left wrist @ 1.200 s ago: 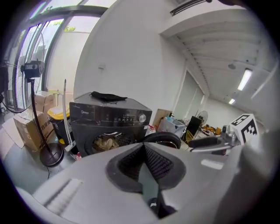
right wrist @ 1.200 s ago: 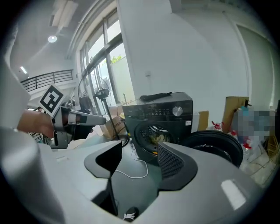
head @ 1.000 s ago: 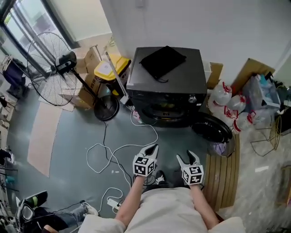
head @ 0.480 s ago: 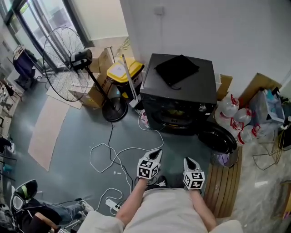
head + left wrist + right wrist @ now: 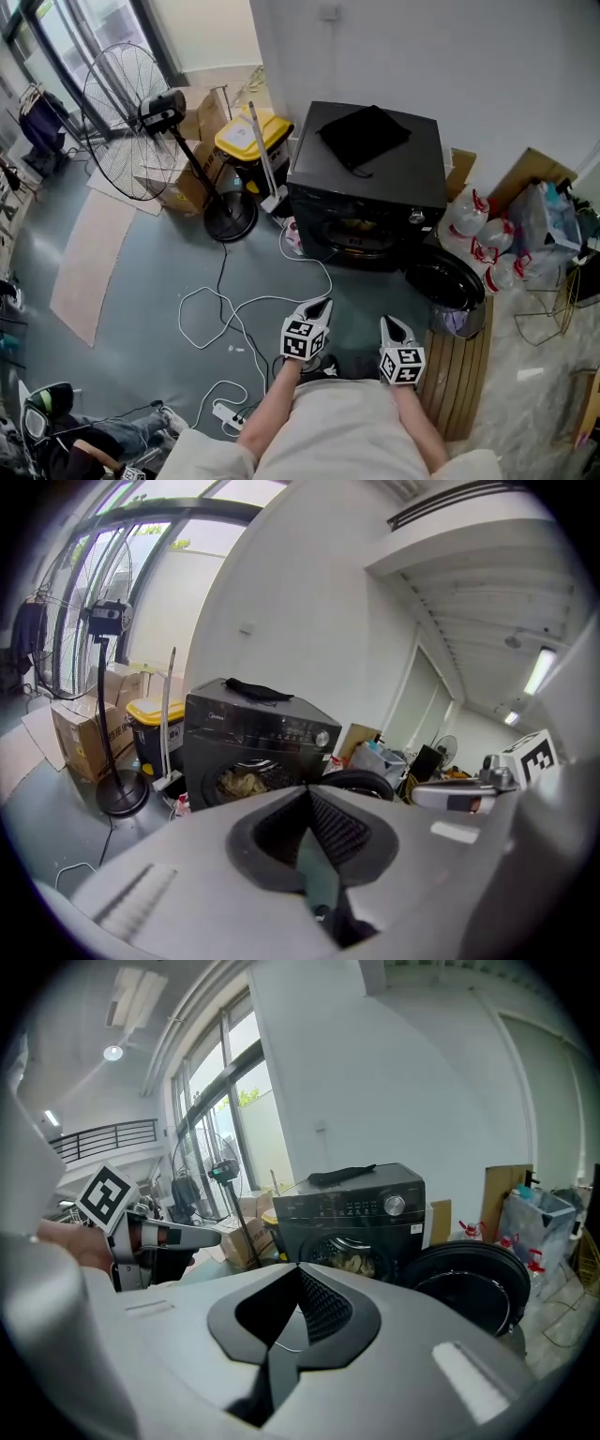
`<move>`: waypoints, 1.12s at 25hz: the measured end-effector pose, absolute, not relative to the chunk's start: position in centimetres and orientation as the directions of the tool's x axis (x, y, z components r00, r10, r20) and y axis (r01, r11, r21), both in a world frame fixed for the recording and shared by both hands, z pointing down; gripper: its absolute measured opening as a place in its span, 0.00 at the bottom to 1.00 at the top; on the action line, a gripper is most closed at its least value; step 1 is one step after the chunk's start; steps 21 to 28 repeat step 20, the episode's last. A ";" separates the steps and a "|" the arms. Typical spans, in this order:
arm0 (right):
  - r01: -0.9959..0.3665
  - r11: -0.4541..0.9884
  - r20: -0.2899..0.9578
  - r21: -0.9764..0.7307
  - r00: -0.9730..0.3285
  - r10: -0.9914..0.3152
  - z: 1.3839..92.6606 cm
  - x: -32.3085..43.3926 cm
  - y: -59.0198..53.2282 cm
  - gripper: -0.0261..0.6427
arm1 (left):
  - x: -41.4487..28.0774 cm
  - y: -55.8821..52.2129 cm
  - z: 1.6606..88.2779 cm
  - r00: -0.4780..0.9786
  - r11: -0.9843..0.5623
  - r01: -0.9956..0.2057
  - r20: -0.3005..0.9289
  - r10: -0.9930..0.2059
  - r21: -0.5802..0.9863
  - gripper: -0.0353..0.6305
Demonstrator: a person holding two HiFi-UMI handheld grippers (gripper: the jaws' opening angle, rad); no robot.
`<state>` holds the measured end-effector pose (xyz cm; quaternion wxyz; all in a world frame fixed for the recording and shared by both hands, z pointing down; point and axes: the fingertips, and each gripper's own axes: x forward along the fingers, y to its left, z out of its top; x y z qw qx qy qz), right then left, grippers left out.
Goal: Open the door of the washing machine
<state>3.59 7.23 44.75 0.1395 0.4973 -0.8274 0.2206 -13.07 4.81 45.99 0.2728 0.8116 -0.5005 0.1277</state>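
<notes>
Door [image 5: 442,279] hangs wide open just right of the washing machine [image 5: 394,178]'s front (laundry [image 5: 354,1262] shows inside). Facing the machine, left gripper [image 5: 319,306] fingers are closed, empty; right gripper [image 5: 390,324] fingers have just closed, empty.

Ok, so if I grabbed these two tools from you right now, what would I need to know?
Left tool: shut, empty.
Right tool: jaws have just closed, shut, nothing between them.
Both are held well short of the washing machine, touching nothing.
Door: already swung wide open, at the machine's right side in the head view. Laundry shows inside.
Done: the door is open.
Left: nothing more on the door, as far as I can see.
</notes>
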 end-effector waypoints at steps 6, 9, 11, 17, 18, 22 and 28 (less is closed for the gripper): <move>-0.876 0.414 0.449 -0.245 -0.481 -0.752 44.9 4.2 7.2 0.04 | -12.6 4.6 45.8 0.465 -0.350 -0.883 0.478 -0.745 0.313 0.14; -0.877 0.415 0.453 -0.243 -0.481 -0.751 45.2 4.5 7.7 0.04 | -12.2 5.0 45.8 0.475 -0.358 -0.878 0.479 -0.739 0.318 0.14; -0.878 0.412 0.455 -0.242 -0.478 -0.751 45.4 4.8 8.1 0.04 | -11.8 5.6 45.7 0.490 -0.368 -0.869 0.473 -0.732 0.331 0.14; -0.894 0.377 0.452 -0.242 -0.447 -0.772 45.5 6.0 8.4 0.04 | -11.4 6.1 44.5 0.498 -0.367 -0.863 0.453 -0.740 0.348 0.14; -0.896 0.374 0.451 -0.240 -0.444 -0.774 45.5 6.1 8.4 0.04 | -11.6 6.1 44.4 0.488 -0.363 -0.869 0.457 -0.743 0.337 0.14; -0.897 0.372 0.448 -0.239 -0.442 -0.777 45.4 6.2 8.4 0.04 | -11.9 6.3 44.4 0.470 -0.356 -0.880 0.466 -0.750 0.314 0.14; -0.897 0.372 0.448 -0.239 -0.442 -0.777 45.4 6.2 8.4 0.04 | -11.9 6.3 44.4 0.470 -0.356 -0.880 0.466 -0.750 0.314 0.14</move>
